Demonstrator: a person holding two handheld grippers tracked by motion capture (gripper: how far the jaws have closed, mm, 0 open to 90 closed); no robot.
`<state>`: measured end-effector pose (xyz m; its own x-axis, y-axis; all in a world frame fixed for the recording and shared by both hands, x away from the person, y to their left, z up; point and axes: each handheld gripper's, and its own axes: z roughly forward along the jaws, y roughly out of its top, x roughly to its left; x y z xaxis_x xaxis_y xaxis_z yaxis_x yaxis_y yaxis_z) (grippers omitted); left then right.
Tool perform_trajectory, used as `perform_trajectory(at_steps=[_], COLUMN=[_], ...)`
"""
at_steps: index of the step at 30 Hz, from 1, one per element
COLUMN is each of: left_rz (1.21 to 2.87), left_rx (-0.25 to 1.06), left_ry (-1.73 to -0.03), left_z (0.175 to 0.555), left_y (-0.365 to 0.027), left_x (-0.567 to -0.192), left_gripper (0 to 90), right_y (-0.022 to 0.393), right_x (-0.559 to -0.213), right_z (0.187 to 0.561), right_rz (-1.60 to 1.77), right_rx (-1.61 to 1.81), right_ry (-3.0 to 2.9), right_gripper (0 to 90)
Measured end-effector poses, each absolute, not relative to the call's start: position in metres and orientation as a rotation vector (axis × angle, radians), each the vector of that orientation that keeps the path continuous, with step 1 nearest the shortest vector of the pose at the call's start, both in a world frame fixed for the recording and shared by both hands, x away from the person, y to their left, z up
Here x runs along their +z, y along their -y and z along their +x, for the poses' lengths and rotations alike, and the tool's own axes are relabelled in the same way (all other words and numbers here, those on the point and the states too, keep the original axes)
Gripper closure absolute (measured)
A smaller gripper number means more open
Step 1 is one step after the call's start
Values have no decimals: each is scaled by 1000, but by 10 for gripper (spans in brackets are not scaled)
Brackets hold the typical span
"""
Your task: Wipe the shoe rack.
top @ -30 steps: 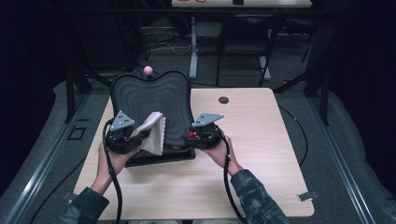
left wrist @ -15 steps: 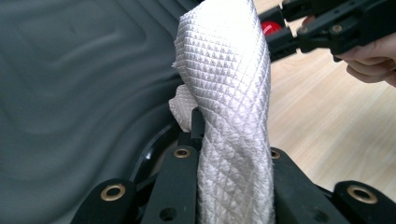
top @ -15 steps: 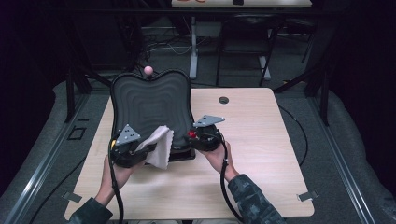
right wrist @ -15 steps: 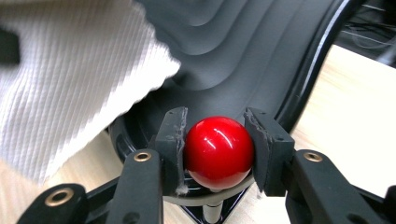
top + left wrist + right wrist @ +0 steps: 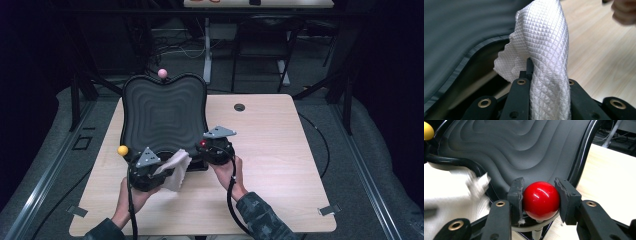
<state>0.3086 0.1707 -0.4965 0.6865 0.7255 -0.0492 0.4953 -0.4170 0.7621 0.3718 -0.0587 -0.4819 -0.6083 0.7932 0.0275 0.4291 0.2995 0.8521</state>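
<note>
Keep right gripper point(image 5: 541, 201) squeezing red ball point(image 5: 541, 200), left gripper point(image 5: 544, 82) pinching white cloth point(image 5: 541, 47) (lower left) — wipe dark tray point(image 5: 164, 112) gently.

No lettering, label, brand mark, number or sign can be read anywhere in these pictures.
</note>
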Motion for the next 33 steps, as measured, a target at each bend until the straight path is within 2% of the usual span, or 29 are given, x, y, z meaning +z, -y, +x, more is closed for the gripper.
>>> perform_trajectory(at_steps=[16, 33], left_rz=[2224, 2075], left_rx=[334, 555], left_ry=[-938, -941], left_z=[320, 327], left_y=[-122, -85], left_x=[-548, -559], left_gripper=[840, 839], right_y=[67, 77], right_x=[-481, -483], right_z=[374, 370], right_rz=[1058, 1015], right_rx=[1277, 1327], right_ry=[-2234, -2251], right_gripper=[573, 600])
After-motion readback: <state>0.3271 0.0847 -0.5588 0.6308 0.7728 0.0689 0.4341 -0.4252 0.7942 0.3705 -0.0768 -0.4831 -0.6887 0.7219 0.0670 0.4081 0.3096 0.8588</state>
